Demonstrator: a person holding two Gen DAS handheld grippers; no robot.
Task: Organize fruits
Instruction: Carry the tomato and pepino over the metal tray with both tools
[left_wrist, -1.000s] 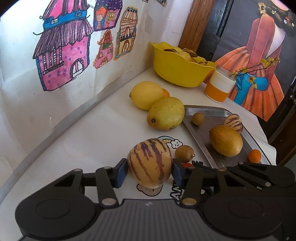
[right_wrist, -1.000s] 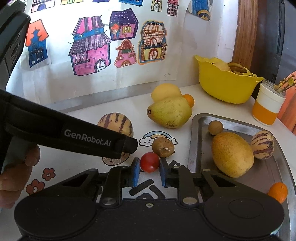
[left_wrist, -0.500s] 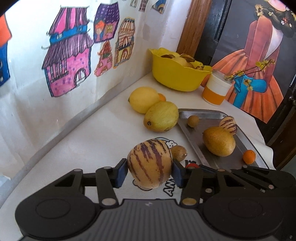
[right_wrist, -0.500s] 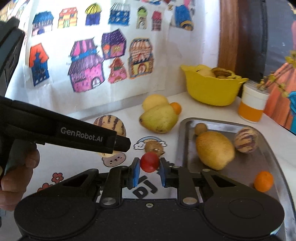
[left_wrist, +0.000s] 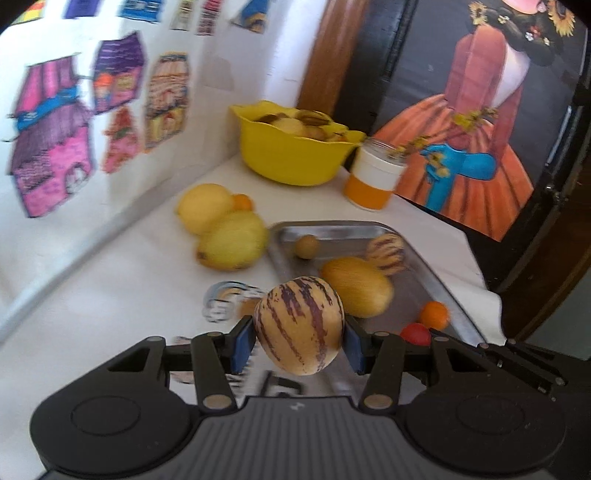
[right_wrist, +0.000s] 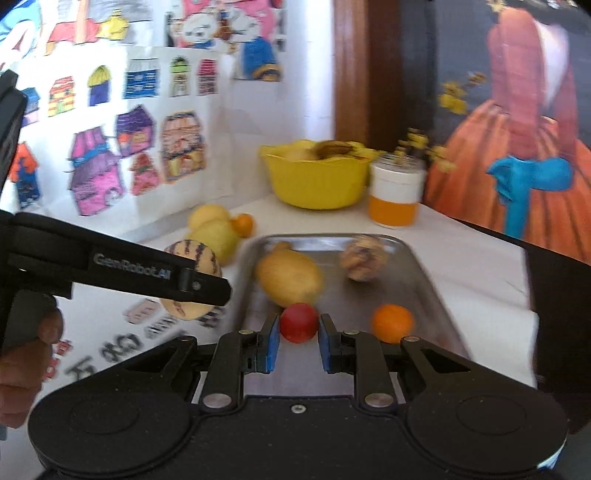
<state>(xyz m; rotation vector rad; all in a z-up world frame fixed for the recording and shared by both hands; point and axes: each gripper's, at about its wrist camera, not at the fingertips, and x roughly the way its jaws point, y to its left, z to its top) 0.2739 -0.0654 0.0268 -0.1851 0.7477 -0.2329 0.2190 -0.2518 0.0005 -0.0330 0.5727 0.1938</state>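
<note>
Bare metal along the near end of the tray (right_wrist: 417, 266), between the small orange (right_wrist: 392, 322) at its right rim and the yellow mango (right_wrist: 289, 274) further in. Far half of tray crowded: striped melon (right_wrist: 364, 258) toward the far right corner, small brown fruit (left_wrist: 306, 246) toward the far left. Open counter (left_wrist: 122, 295) left of the tray, up to the wall edge. Blocked toward the far edge by two large yellow fruits (left_wrist: 232, 245) just beside the tray's left rim. Far corner taken by yellow bowl (left_wrist: 291, 155) and orange-banded jar (left_wrist: 375, 182).
</note>
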